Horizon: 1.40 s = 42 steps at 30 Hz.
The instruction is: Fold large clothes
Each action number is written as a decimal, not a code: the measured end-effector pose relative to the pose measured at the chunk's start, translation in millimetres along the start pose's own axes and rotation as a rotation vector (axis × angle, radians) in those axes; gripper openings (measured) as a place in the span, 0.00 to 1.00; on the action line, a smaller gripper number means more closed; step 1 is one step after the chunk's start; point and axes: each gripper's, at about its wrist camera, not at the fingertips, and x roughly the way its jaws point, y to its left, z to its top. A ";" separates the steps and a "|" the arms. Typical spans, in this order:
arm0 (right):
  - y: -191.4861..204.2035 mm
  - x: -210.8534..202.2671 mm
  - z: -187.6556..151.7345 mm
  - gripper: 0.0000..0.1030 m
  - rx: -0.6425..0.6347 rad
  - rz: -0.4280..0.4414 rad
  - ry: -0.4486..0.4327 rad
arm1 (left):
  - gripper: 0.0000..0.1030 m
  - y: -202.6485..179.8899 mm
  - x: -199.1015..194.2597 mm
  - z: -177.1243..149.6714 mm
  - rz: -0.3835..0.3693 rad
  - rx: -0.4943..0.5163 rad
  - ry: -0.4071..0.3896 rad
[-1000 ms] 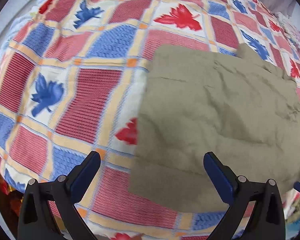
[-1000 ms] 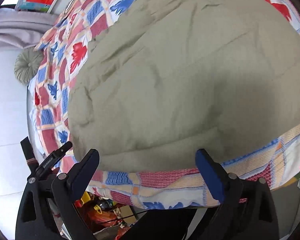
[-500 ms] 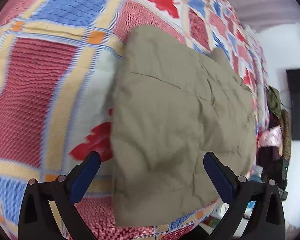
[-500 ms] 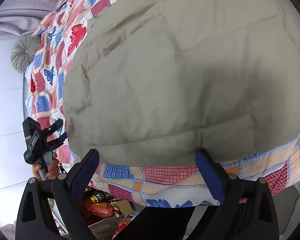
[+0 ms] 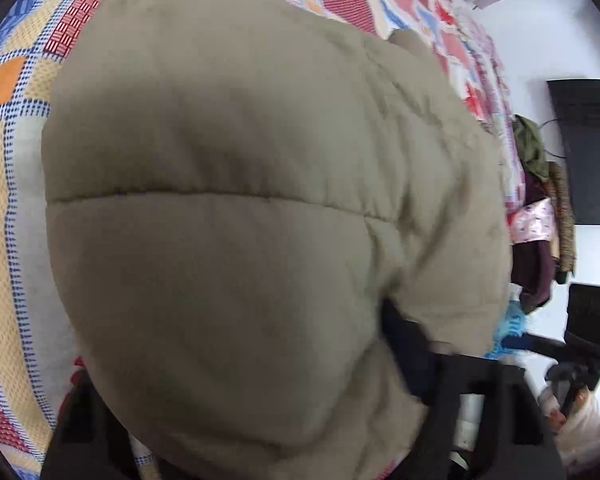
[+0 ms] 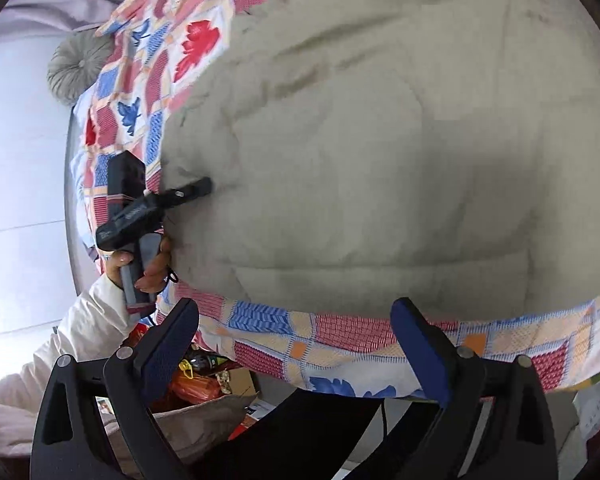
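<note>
Padding on the khaki quilted garment (image 6: 380, 152) is bulging as it lies spread on the patchwork bedspread (image 6: 340, 336), its near hem running just inside the bed edge.

We are reading the left gripper (image 6: 198, 190) as pressed into the garment's left side; fabric is covering its fingers in its own view, so we cannot tell whether they are clamped or merely pushing. The right gripper (image 6: 296, 344) is hovering with jaws wide apart below the hem, touching nothing.

Risks we are judging:
- thick fill slipping from a shallow pinch
- bedspread getting caught along with the hem
- the garment sliding off the near edge toward the clutter (image 6: 196, 380) below

Open room is lying across the bed, toward the round cushion (image 6: 78, 66).
</note>
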 end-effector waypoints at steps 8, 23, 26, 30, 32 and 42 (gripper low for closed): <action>6.6 -14.6 38.0 0.10 -0.063 -0.176 -0.247 | 0.24 -37.2 -30.2 -7.9 -0.004 -0.013 -0.040; -43.5 72.2 104.2 0.06 0.059 -0.020 -0.273 | 0.24 -243.2 -53.8 -29.4 0.051 0.106 -0.091; -50.7 70.0 107.1 0.06 0.084 0.024 -0.239 | 0.24 -283.1 -38.4 -25.0 0.087 0.150 -0.064; -64.7 31.5 96.1 0.06 0.112 0.066 -0.239 | 0.24 -339.8 -2.0 -19.9 0.172 0.242 0.018; -77.7 4.8 83.9 0.06 0.128 0.059 -0.267 | 0.25 -357.7 14.9 -18.8 0.192 0.296 0.066; -171.6 -92.7 -5.7 0.10 0.312 0.033 -0.368 | 0.64 -382.4 104.3 -7.9 0.029 0.412 0.190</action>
